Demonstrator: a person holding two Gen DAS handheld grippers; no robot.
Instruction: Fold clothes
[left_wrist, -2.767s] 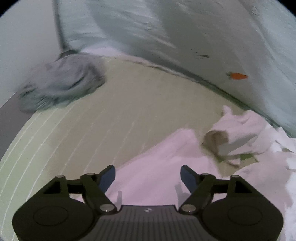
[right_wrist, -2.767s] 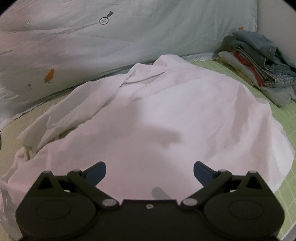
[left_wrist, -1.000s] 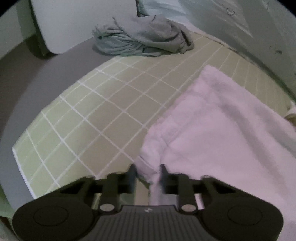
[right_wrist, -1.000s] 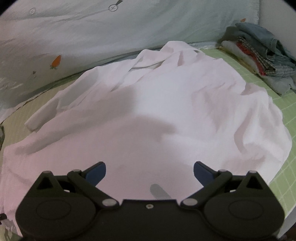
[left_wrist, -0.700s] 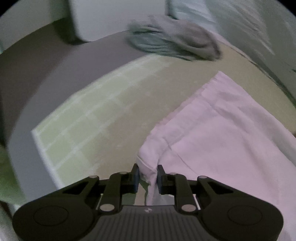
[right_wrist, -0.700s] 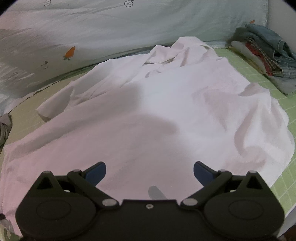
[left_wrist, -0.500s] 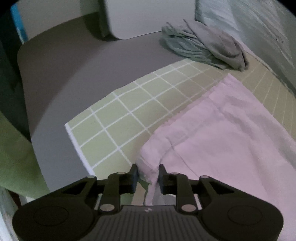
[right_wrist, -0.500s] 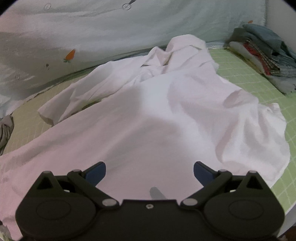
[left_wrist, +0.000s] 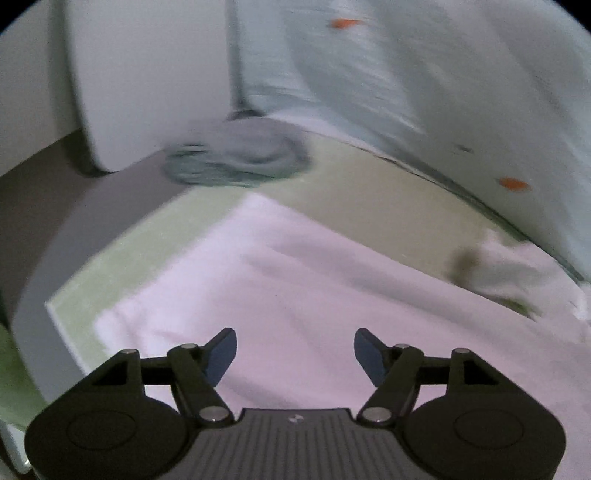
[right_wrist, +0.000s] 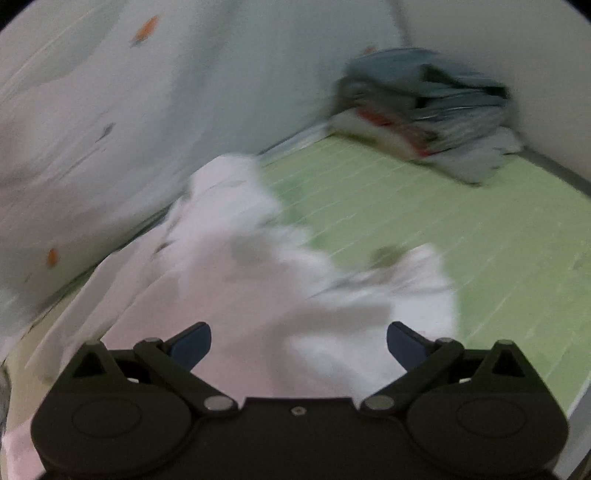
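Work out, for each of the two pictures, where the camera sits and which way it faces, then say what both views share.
Left wrist view: sits on the left gripper, looking down along its opening jaws, nothing between them, at the white garment, with a grey garment beyond.
Right wrist view: sits on the right gripper, jaws open and empty, looking down at the white garment's bunched end, with a stack of clothes in the far corner.
Shared: the white garment, the green grid mat and the pale carrot-print bedding. No hand or sleeve shows.
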